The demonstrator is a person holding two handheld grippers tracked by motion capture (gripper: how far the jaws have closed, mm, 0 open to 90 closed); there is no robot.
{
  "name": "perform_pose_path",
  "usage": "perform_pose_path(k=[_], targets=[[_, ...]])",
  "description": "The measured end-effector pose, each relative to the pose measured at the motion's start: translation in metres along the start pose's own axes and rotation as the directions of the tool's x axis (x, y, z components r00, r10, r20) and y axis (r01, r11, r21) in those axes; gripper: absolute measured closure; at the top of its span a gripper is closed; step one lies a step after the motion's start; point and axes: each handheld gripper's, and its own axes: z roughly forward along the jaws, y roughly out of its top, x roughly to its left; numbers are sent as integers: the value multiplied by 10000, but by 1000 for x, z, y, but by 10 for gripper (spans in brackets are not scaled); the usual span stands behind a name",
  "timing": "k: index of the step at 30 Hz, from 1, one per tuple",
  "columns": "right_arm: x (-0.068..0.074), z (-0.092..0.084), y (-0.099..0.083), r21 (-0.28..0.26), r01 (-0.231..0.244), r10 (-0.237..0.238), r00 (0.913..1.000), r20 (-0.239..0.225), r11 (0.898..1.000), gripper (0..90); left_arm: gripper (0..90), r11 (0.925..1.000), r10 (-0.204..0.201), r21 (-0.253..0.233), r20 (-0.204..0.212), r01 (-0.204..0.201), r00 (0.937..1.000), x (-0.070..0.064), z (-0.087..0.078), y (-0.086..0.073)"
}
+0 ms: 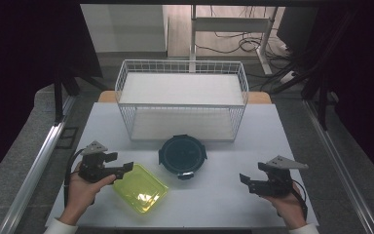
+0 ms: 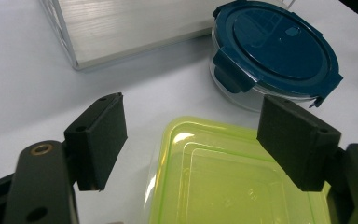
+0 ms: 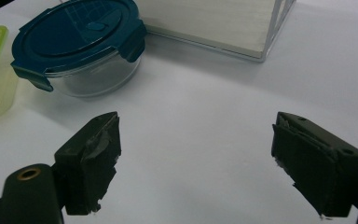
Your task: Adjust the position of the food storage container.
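A yellow-green square plastic container (image 1: 140,188) lies on the white table (image 1: 224,204) at the front left. Just behind it stands a round glass container with a dark blue clip lid (image 1: 182,156). My left gripper (image 1: 121,162) hovers at the yellow-green container's left corner. In the left gripper view its jaws stand wide open (image 2: 191,140), with the yellow-green container (image 2: 223,182) below and between them and the pads apart from it. My right gripper (image 1: 253,174) is open at the front right, over bare table (image 3: 196,158) with nothing between its fingers.
A white two-tier wire rack (image 1: 182,97) stands at the back centre of the table, both shelves bare. The round container (image 3: 79,42) sits close to the rack's front edge (image 3: 214,37). Dark curtains flank the table; cables and a stand lie on the floor beyond.
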Motion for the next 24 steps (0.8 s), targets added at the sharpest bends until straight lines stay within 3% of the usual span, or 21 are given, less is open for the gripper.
perform_pose_path(k=[6, 8, 24], targets=[[-3, 0, -1, -15, -81, 82, 9994, 335, 10000, 199, 234, 10000, -3, 63, 27, 3, 10000, 0, 1, 0], [-7, -3, 0, -107, -299, 303, 9990, 338, 9995, 203, 235, 10000, -23, 22, 39, 23, 10000, -1, -1, 1], [-5, -4, 2, 134, -501, 497, 9984, 276, 9987, 217, 240, 9996, 278, 48, 193, -279, 9994, -13, -5, 11]])
